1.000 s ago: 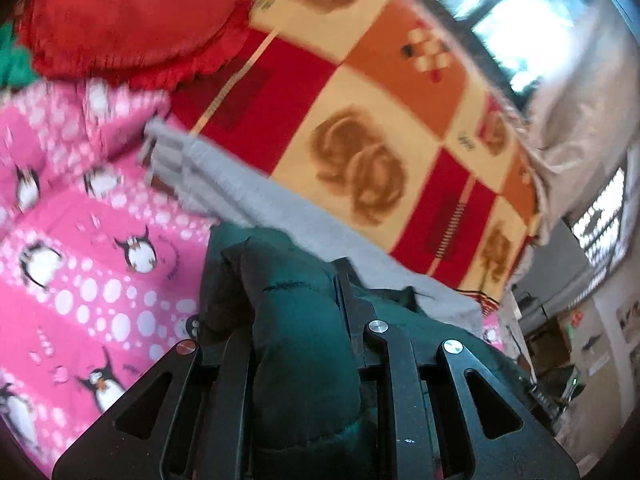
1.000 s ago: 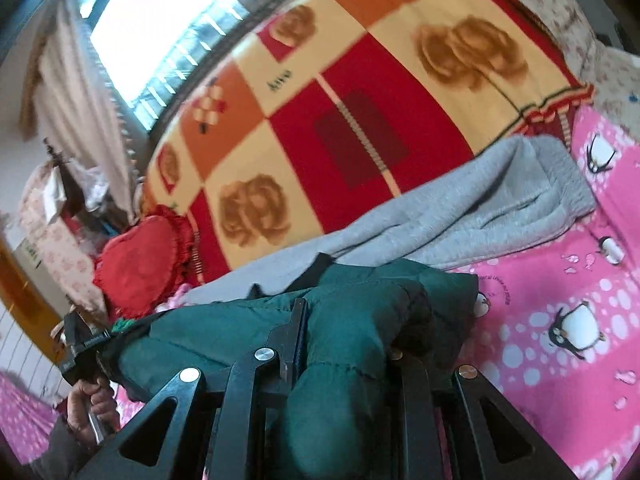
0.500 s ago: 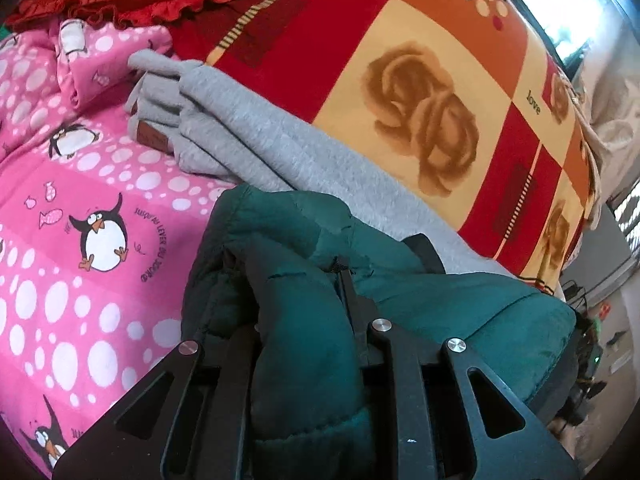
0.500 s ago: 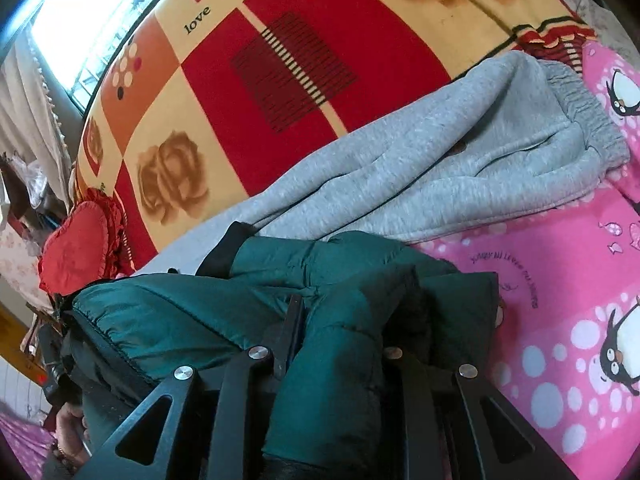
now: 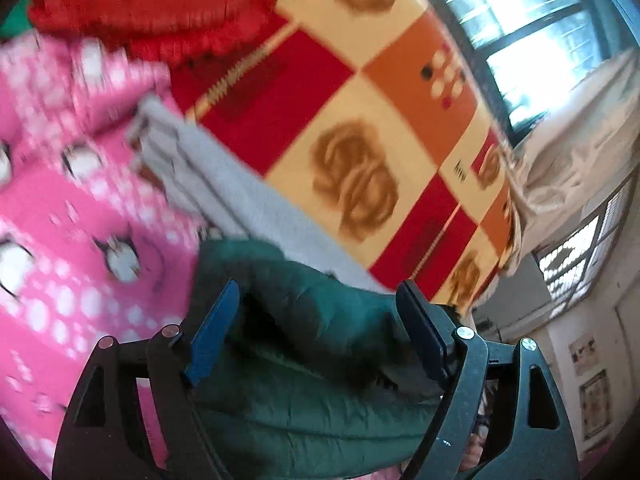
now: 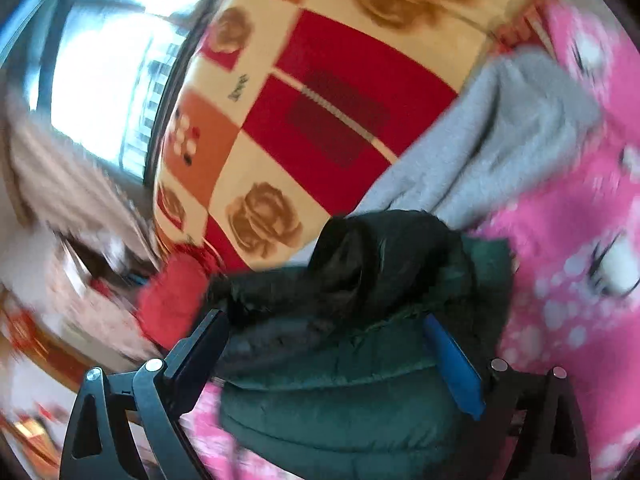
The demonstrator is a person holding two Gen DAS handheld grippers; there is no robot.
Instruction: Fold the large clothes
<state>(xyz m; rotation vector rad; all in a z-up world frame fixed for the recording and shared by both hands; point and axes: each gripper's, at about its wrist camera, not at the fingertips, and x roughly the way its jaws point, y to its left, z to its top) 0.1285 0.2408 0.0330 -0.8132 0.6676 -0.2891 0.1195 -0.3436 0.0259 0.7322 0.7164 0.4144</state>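
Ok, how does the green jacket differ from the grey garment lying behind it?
The green jacket is dark, puffy and quilted; the grey garment is pale, soft and fleecy. The jacket is bunched close between the opening jaws of each hand-held gripper, left and right; the grey garment lies stretched out farther back, against the checked blanket. Both rest on the pink penguin sheet.

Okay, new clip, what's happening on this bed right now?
A person with a handheld claw in each hand is folding a dark green padded jacket on a pink penguin-print bedspread. The left claw and the right claw are both opening, their pads apart, with the bunched jacket lying between the jaws of each. Just past the jacket lie grey sweatpants, against a red, orange and cream rose-patterned blanket.
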